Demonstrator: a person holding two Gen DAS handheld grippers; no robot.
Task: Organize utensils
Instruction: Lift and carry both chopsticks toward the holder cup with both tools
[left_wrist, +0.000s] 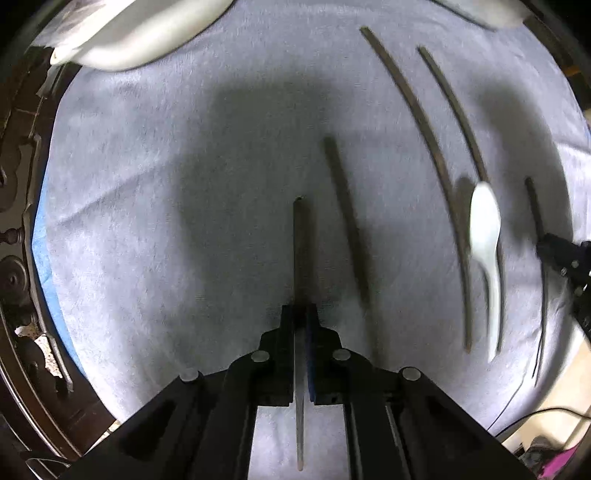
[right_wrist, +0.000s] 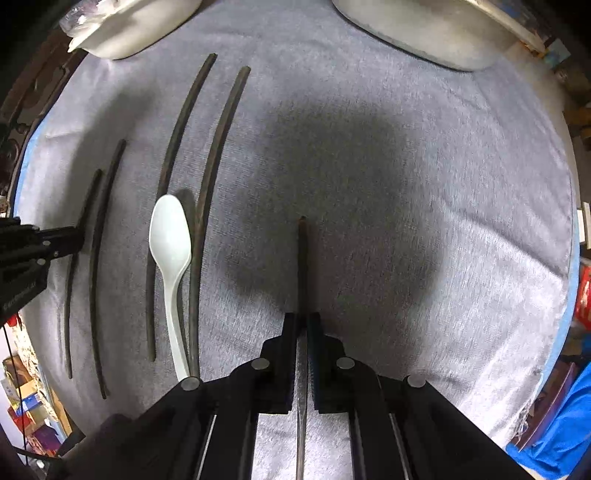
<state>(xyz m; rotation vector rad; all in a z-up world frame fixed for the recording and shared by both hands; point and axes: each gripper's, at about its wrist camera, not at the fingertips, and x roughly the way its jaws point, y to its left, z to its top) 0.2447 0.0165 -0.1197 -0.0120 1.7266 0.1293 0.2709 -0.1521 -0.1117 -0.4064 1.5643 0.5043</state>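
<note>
Seen in the left wrist view, my left gripper (left_wrist: 300, 314) is shut on a dark chopstick (left_wrist: 298, 254) that runs between its jaws, over the grey towel (left_wrist: 166, 184). Beside it on the towel lie another chopstick (left_wrist: 347, 221), two longer dark chopsticks (left_wrist: 424, 144) and a white plastic spoon (left_wrist: 485, 236). In the right wrist view my right gripper (right_wrist: 303, 321) is likewise shut on a dark chopstick (right_wrist: 303, 266). The spoon (right_wrist: 170, 240) lies to its left between the two long chopsticks (right_wrist: 201, 203). My left gripper (right_wrist: 79, 236) shows at the far left.
White dishes stand at the towel's far edge, one at the left (right_wrist: 129, 26) and one at the right (right_wrist: 424, 33). Dark carved wooden furniture (left_wrist: 18, 221) lies beyond the towel's left side. Boxes and blue fabric (right_wrist: 565, 424) sit off the table's edges.
</note>
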